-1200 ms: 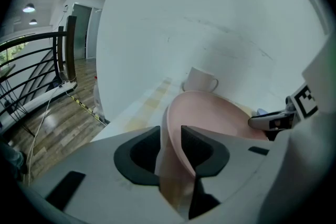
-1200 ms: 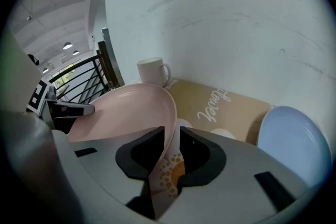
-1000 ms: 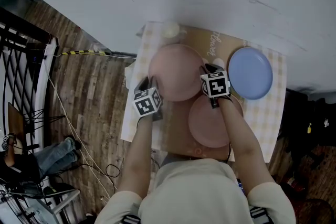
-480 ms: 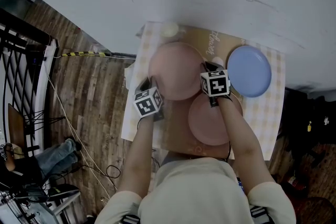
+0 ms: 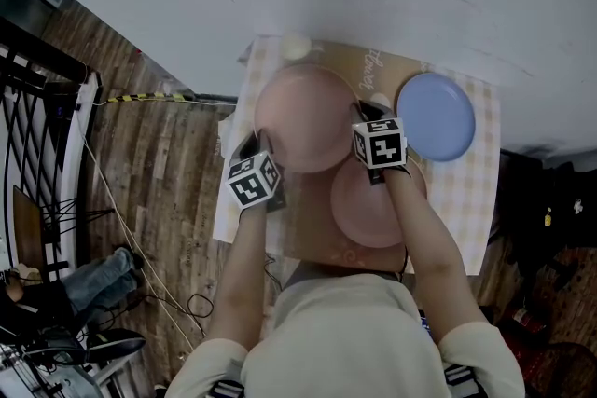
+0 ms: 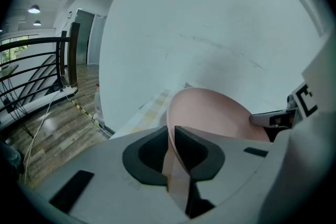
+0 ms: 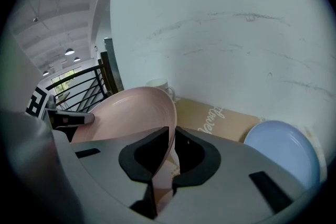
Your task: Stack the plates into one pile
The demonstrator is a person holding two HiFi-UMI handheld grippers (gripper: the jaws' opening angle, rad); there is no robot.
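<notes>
Checked-cloth worktop [image 5: 471, 191], head view: the left gripper [image 5: 256, 143] and right gripper [image 5: 366, 113] have just been closing and now pinch opposite rims of the pink plate [image 5: 303, 116]. It sits just beside the blue plate [image 5: 436, 116], partly over the second pink plate [image 5: 368, 205], so I'd keep it level and centre it there. The left gripper view shows the rim seated between its pads, which the marker cubes [image 5: 379, 143] hide from overhead, and the right gripper view shows the same plus a cup [image 7: 157, 84] well apart from the blue plate.

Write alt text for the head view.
Seen from above, the left gripper and right gripper, whose jaws have just been closing, clamp opposite rims of a pink plate. A second pink plate lies nearer the viewer and a blue plate to the right, both on the table.
</notes>
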